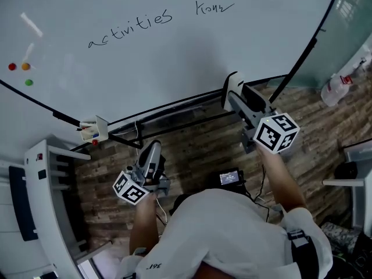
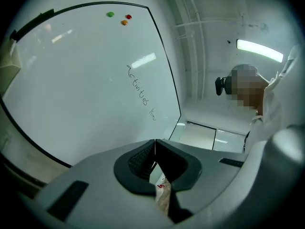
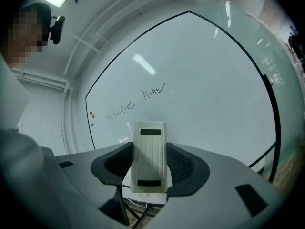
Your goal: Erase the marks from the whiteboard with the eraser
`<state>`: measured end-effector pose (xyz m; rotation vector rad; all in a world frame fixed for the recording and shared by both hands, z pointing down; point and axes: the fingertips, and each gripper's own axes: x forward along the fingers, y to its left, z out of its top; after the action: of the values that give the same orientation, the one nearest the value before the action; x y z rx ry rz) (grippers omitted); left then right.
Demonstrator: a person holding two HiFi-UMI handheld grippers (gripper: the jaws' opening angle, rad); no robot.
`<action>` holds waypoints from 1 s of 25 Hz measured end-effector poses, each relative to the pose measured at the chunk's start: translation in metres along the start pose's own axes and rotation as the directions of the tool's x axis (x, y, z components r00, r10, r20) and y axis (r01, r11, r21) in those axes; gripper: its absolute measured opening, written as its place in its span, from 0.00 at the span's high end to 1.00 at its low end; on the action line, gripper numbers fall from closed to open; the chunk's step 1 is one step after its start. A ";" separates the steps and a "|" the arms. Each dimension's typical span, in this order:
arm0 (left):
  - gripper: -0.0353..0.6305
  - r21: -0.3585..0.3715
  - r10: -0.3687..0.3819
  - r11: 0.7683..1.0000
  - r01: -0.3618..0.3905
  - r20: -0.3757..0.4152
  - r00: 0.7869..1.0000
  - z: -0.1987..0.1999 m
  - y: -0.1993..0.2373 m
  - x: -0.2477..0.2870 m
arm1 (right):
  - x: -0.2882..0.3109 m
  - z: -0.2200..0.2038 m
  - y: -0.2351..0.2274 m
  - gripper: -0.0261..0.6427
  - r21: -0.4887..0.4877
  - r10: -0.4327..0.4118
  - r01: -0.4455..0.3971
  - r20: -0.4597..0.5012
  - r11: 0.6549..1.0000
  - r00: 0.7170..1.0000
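The whiteboard (image 1: 174, 57) carries two handwritten words, "activities" (image 1: 131, 29) and a second word (image 1: 213, 7) to its right; both also show in the right gripper view, "activities" (image 3: 120, 110) and the other word (image 3: 153, 92). My right gripper (image 1: 231, 92) is shut on the white eraser (image 3: 150, 155), held below the board's lower edge, apart from the marks. The eraser's end (image 1: 231, 87) shows white in the head view. My left gripper (image 1: 152, 153) hangs lower, jaws shut with nothing between them (image 2: 155, 144).
Three small magnets (image 1: 18, 71) stick to the board's left part. A marker holder (image 1: 94, 129) hangs at the board's bottom rail. A white cabinet (image 1: 40, 202) stands at left, a spray bottle (image 1: 336, 89) at right, a dark device (image 1: 231, 178) on the wooden floor.
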<state>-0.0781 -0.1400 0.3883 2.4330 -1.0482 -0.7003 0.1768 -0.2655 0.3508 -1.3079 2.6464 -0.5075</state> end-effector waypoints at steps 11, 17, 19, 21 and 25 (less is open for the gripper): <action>0.94 0.017 0.010 1.000 -0.009 -0.031 0.999 0.022 0.027 0.002 | 0.028 0.028 -0.007 0.60 -0.069 -0.072 0.074 0.043 0.995 0.996; 0.94 0.028 -0.026 0.999 0.028 -0.052 0.998 0.036 0.037 0.011 | 0.038 0.054 -0.017 0.60 -0.126 -0.143 0.152 0.080 0.980 0.987; 0.94 0.027 -0.037 0.999 0.039 -0.060 0.998 0.038 0.038 0.013 | 0.042 0.065 -0.021 0.60 -0.144 -0.163 0.176 0.093 0.974 0.982; 0.94 0.029 -0.045 0.998 0.047 -0.065 0.997 0.041 0.039 0.016 | 0.047 0.077 -0.025 0.60 -0.161 -0.177 0.193 0.108 0.968 0.978; 0.94 0.045 -0.049 0.998 0.052 -0.068 0.996 0.046 0.042 0.023 | 0.056 0.100 -0.030 0.60 -0.202 -0.196 0.221 0.134 0.954 0.971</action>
<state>-0.1151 -0.1913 0.3676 2.5123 -0.9907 -0.6121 0.1927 -0.3504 0.2697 -1.6388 2.5408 -0.1655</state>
